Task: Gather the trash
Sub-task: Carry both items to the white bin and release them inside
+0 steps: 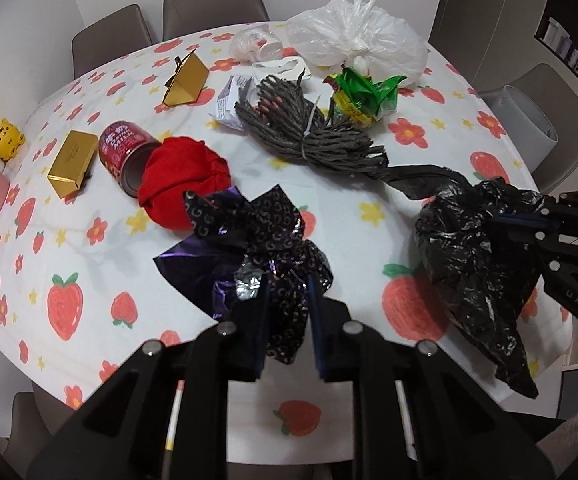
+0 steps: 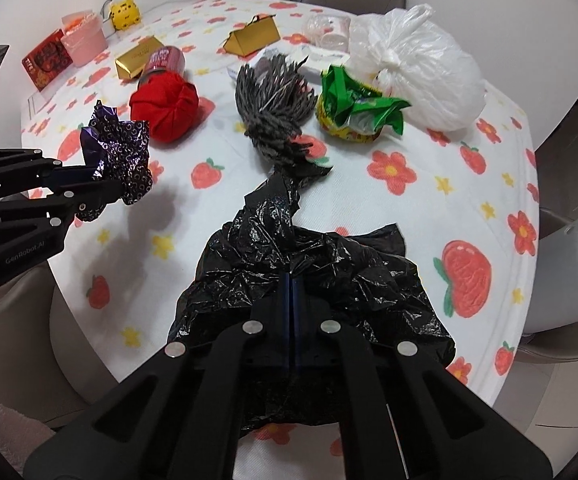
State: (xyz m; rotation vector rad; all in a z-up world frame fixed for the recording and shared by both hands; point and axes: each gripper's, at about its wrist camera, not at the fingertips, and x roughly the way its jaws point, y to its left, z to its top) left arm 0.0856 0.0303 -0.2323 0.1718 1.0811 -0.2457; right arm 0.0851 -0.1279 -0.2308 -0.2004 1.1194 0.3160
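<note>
The left gripper (image 1: pixel 287 300) is pinching the purple wrapper (image 1: pixel 257 236) — the black bag (image 2: pixel 309 276), clamped in the right gripper (image 2: pixel 293 300), is hanging just to its right.

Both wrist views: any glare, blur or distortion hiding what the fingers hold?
Left wrist view: sharp, soft shadows; fisheye bows the table edge; glints on the crinkled purple-black foil wrapper, clearly pinched in the left gripper. Right wrist view: sharp too; sheen on the crumpled black plastic bag, clamped in the right gripper.
</note>
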